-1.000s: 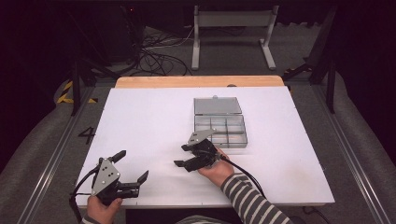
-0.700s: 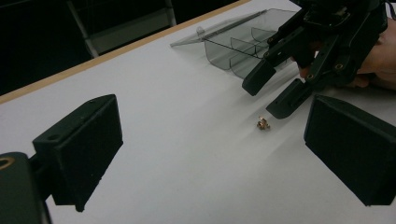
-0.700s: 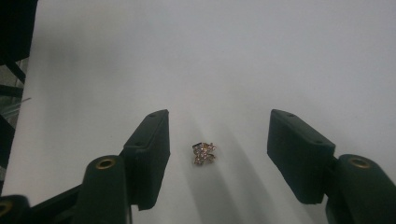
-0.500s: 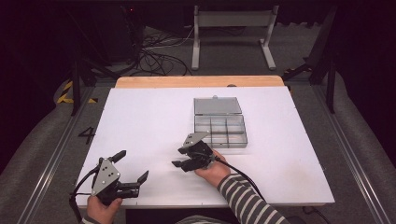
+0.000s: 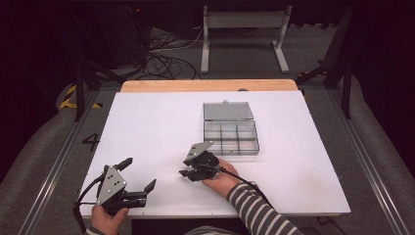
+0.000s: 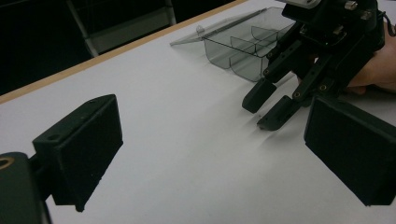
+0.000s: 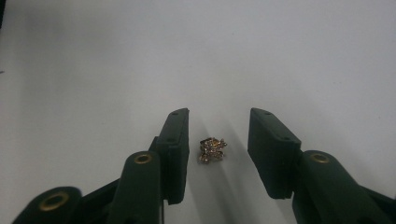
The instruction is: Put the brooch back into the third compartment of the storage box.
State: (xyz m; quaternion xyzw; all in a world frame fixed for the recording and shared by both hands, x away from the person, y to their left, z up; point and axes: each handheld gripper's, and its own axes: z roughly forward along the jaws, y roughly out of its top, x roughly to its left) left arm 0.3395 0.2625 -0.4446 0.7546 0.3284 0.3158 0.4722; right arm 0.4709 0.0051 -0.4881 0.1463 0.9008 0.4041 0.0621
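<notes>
Right tongs (image 7: 218, 140) shifted left, straddling one gold trinket (image 7: 211, 149).

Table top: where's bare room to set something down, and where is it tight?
Free: the white table left of the compartment box, and the right strip between box and table edge. Tight: the near centre, where the right tongs straddle a small gold trinket, and the near-left corner under the left tongs.

Matt white table (image 5: 161, 127), clear glossy plastic box (image 5: 230, 137), wooden edge (image 5: 205, 85).

Black claws (image 7: 218, 154), brass screws, grey plates, striped sleeve (image 5: 257, 213)
</notes>
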